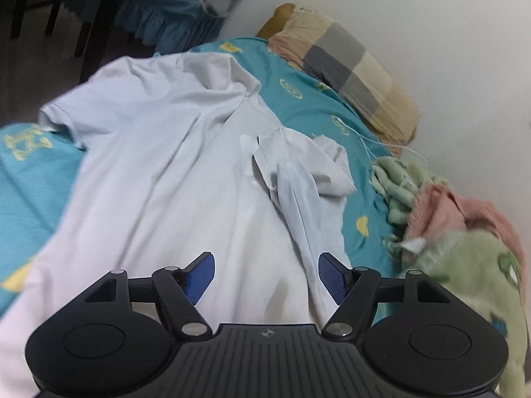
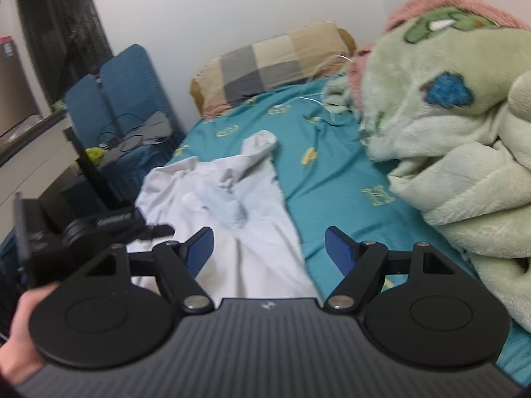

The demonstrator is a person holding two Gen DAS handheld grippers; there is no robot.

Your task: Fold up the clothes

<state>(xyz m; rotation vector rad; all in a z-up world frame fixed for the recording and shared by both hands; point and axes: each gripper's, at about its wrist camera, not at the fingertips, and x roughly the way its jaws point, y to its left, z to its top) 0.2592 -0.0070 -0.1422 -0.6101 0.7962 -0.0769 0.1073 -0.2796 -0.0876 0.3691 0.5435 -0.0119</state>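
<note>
Lying spread across the teal bedsheet (image 1: pixel 308 106) is a white short-sleeved shirt (image 1: pixel 159 172), rumpled, with one sleeve reaching toward the bed's edge and the other sleeve (image 1: pixel 298 165) folded back over the body of the garment. The left gripper (image 1: pixel 265 273) hovers over the lower part of the shirt, jaws spread apart with nothing between them; a ridge of cloth lies just beside its right blue pad. The right gripper (image 2: pixel 268 248) is likewise released and empty, held above the shirt's hem where white cloth meets the sheet. From the right wrist view, the left gripper's body appears at the left edge, with a hand (image 2: pixel 20 331) below it. A checked pillow (image 1: pixel 358 69) lies at the head of the bed against the wall, and a fluffy green blanket (image 2: pixel 448 126) with pink lining is heaped along the wall side, well apart from the shirt. A thin white cable (image 1: pixel 381 142) trails across the sheet between pillow and blanket.
</note>
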